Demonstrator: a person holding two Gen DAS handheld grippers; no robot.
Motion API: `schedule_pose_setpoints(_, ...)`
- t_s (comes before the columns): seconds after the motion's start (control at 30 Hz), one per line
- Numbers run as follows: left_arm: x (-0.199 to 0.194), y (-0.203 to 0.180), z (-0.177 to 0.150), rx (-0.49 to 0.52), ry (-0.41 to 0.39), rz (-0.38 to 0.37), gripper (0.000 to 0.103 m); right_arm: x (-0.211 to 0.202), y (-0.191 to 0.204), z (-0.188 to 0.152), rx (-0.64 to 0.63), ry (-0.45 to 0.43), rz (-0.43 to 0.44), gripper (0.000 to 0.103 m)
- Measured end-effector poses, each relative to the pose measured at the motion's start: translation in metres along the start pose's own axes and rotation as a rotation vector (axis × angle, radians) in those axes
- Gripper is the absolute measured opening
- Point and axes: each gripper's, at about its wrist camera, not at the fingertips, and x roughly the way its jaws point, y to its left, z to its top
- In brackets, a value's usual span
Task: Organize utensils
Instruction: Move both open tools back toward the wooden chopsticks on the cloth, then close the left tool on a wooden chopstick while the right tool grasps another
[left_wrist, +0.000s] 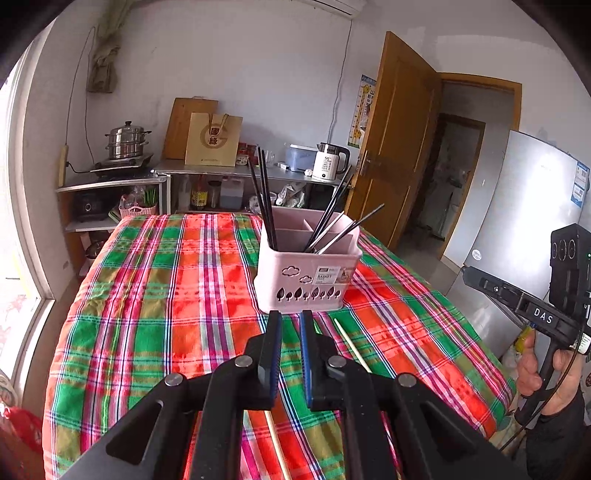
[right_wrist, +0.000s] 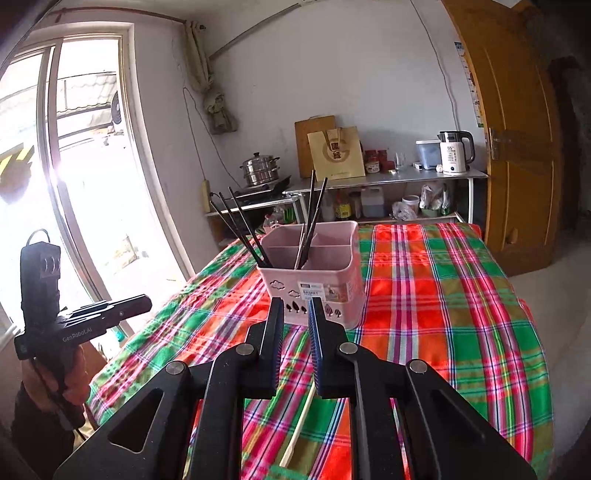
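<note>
left gripper (left_wrist: 290, 325) nearly closed, holding nothing | right gripper (right_wrist: 296, 317) slightly open, holding nothing | pale chopsticks (left_wrist: 352, 345) lying lengthwise beneath both, pointing toward pink utensil basket (left_wrist: 306, 273)

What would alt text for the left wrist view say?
A pink utensil basket holding dark chopsticks stands on a bright plaid tablecloth, just beyond the left gripper, whose fingers hold nothing. Pale chopsticks lie on the cloth near it, and a hand holds the right gripper at the right edge.

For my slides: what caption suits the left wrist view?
Left gripper nears a pink plastic utensil basket of dark chopsticks on plaid cloth.
</note>
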Motion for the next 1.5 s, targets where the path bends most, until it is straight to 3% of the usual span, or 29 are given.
schedule_pose_setpoints(0.2,0.011,0.004,-0.021,-0.009,0.048,0.029,0.022,0.008,-0.003,-0.015,0.01,0.044,0.004,0.015)
schedule_pose_setpoints(0.47,0.045,0.014,-0.036,-0.02,0.145,0.064,0.022,0.037,-0.005,-0.029,0.007,0.135,-0.008,0.015)
schedule_pose_setpoints(0.83,0.126,0.03,-0.047,-0.023,0.344,0.107,0.022,0.101,-0.015,-0.043,0.005,0.282,-0.042,0.015)
schedule_pose_setpoints(1.07,0.15,0.038,-0.052,-0.038,0.387,0.11,0.022,0.141,-0.017,-0.049,-0.021,0.364,-0.065,0.015)
schedule_pose_setpoints(1.37,0.16,0.034,-0.047,-0.001,0.38,0.136,0.022,0.182,-0.023,-0.052,-0.026,0.437,-0.1,0.015)
schedule_pose_setpoints(1.5,0.161,0.029,-0.049,0.031,0.371,0.173,0.015,0.192,-0.025,-0.054,-0.028,0.461,-0.114,0.015)
